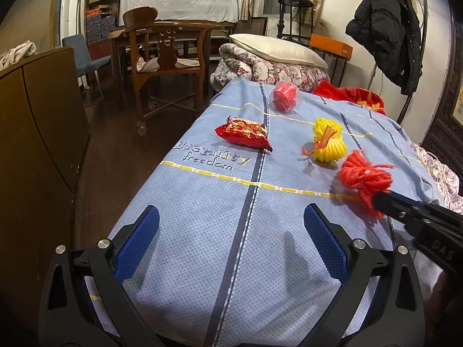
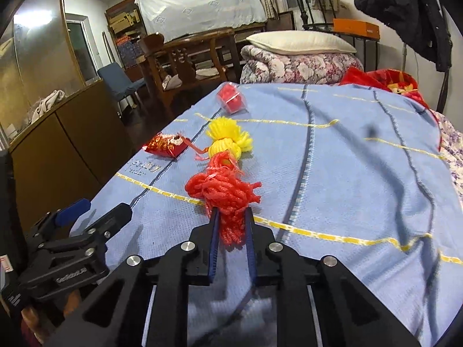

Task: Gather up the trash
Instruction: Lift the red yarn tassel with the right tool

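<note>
Trash lies on a blue bedspread (image 1: 202,202). My right gripper (image 2: 231,217) is shut on a red foam net (image 2: 224,188) and holds it just above the cloth; it also shows in the left wrist view (image 1: 363,179). Beyond it lie a yellow foam net (image 1: 328,141) (image 2: 228,141), a red snack wrapper (image 1: 244,133) (image 2: 166,144) and a clear plastic cup with red inside (image 1: 285,96) (image 2: 231,98). My left gripper (image 1: 231,231) is open and empty above the near end of the bed, and shows at the lower left of the right wrist view (image 2: 92,211).
A folded floral quilt with a white pillow (image 1: 277,49) and a red blanket (image 1: 356,95) lie at the bed's far end. A wooden cabinet (image 1: 37,133) stands left of the bed, a wooden chair (image 1: 165,57) beyond. A black coat (image 1: 387,26) hangs at right.
</note>
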A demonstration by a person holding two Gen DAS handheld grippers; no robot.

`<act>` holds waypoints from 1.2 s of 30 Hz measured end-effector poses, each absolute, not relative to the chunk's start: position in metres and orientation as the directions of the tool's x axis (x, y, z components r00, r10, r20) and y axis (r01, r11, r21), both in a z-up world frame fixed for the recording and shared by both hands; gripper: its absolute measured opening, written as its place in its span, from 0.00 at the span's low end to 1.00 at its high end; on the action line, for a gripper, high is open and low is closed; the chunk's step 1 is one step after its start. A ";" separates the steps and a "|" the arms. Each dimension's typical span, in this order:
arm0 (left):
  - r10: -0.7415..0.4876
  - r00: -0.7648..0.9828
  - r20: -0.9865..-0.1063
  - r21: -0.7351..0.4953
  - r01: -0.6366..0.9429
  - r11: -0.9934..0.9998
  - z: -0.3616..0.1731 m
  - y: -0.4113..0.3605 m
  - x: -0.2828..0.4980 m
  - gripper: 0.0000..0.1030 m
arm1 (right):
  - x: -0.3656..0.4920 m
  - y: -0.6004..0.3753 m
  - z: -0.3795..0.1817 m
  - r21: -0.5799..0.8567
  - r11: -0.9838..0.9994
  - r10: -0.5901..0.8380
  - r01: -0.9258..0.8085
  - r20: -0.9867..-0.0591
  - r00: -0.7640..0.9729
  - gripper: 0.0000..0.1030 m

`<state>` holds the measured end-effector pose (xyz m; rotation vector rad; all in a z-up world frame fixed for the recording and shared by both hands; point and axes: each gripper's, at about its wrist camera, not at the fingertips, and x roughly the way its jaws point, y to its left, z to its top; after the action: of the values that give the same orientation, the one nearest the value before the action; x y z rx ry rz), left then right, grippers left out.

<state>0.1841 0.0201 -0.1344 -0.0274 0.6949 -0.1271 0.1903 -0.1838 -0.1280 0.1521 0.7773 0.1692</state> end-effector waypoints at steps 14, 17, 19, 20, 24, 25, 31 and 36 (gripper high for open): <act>-0.078 0.790 -0.609 0.030 0.121 0.992 -0.132 -0.005 0.172 0.93 | 0.127 -0.262 -0.122 0.199 0.976 0.066 0.084 -0.646 0.761 0.16; -0.057 0.800 -0.598 0.070 0.123 0.990 -0.132 -0.013 0.169 0.93 | 0.119 -0.277 -0.127 0.226 0.967 0.056 0.118 -0.641 0.766 0.16; -0.043 0.806 -0.591 0.101 0.127 0.987 -0.131 -0.019 0.167 0.93 | 0.112 -0.286 -0.130 0.248 0.960 0.058 0.131 -0.631 0.774 0.16; -0.035 0.809 -0.587 0.118 0.128 0.985 -0.131 -0.022 0.166 0.93 | 0.110 -0.289 -0.131 0.254 0.958 0.058 0.133 -0.625 0.778 0.16; -0.019 0.815 -0.578 0.151 0.130 0.980 -0.128 -0.029 0.166 0.93 | 0.103 -0.297 -0.134 0.270 0.954 0.061 0.133 -0.605 0.794 0.16; -0.025 0.813 -0.581 0.145 0.134 0.980 -0.126 -0.028 0.167 0.93 | 0.102 -0.298 -0.134 0.277 0.952 0.064 0.131 -0.600 0.797 0.16; -0.085 0.794 -0.602 0.021 0.122 0.992 -0.098 -0.009 0.205 0.93 | 0.097 -0.310 -0.139 0.341 0.933 0.104 0.116 -0.564 0.819 0.16; -0.162 0.759 -0.631 -0.103 0.125 0.987 -0.086 0.000 0.252 0.93 | 0.100 -0.311 -0.143 0.365 0.925 0.128 0.106 -0.562 0.817 0.16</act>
<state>0.2521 0.0004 -0.0860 -0.0558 0.6916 -0.1563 0.1001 -0.3108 -0.1433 0.3958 0.6186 0.0119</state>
